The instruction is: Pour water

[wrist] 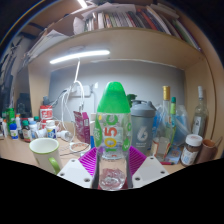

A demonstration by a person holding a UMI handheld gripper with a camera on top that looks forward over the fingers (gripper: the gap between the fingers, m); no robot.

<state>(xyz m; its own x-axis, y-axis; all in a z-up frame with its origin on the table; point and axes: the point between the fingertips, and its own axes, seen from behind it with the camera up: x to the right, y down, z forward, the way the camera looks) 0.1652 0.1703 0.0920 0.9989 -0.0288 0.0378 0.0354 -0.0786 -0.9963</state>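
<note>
One green-capped bottle, one pale cup (both upright).

Likely a home desk nook: book-filled shelf, strip light, cluttered desktop of bottles.

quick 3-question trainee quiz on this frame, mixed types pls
1. True or false: the bottle between the gripper fingers has a green cap.
2. Which stands just beside the fingers, on the desk? A) light green cup B) red kettle C) blue plate
3. Fill in: the shelf above the desk holds ____.

Key: 1 true; 2 A; 3 books
</note>
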